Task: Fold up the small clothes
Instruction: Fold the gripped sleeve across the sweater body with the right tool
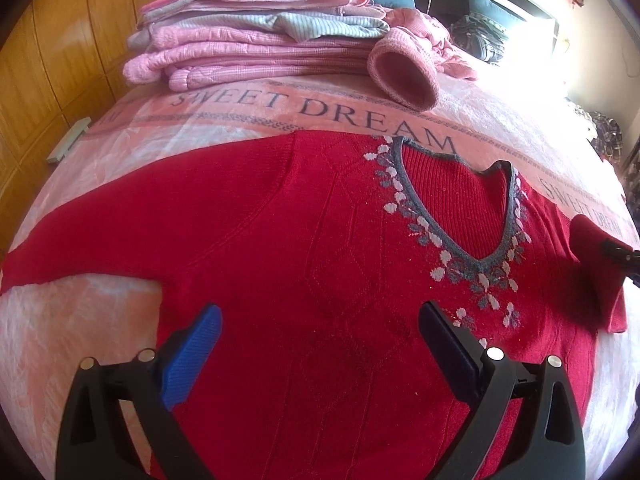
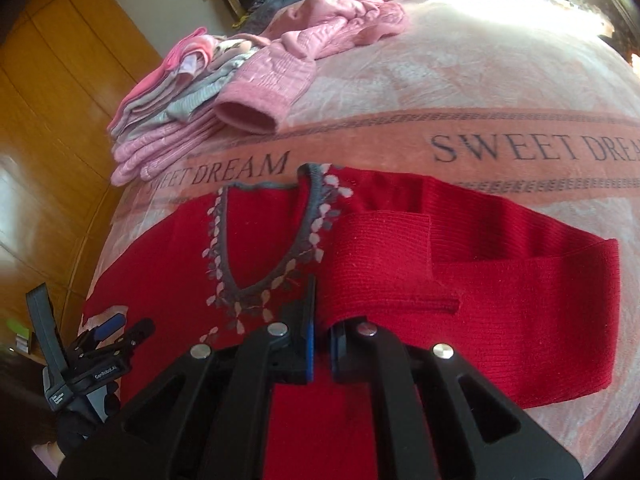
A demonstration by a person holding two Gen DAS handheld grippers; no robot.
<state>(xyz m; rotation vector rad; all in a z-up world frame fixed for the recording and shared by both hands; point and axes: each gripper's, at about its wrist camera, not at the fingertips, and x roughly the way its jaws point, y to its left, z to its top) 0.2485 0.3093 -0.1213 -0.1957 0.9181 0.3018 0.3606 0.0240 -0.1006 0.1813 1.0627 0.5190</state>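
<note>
Lying mid-frame on the bed (image 1: 120, 312), the red sweater (image 1: 304, 240) is only partly folded: at left one sleeve is spread, at right the other is turned inward. The left gripper (image 1: 320, 320) is held wide, empty; the right gripper (image 2: 320, 344) is clamped on sweater fabric.

Bare blanket (image 2: 460, 92) beyond the red sweater (image 1: 304, 240); folded pile (image 1: 256, 36) far left.

Black tool (image 1: 320, 344), blue pads (image 1: 188, 360), silver screws (image 1: 496, 354)
</note>
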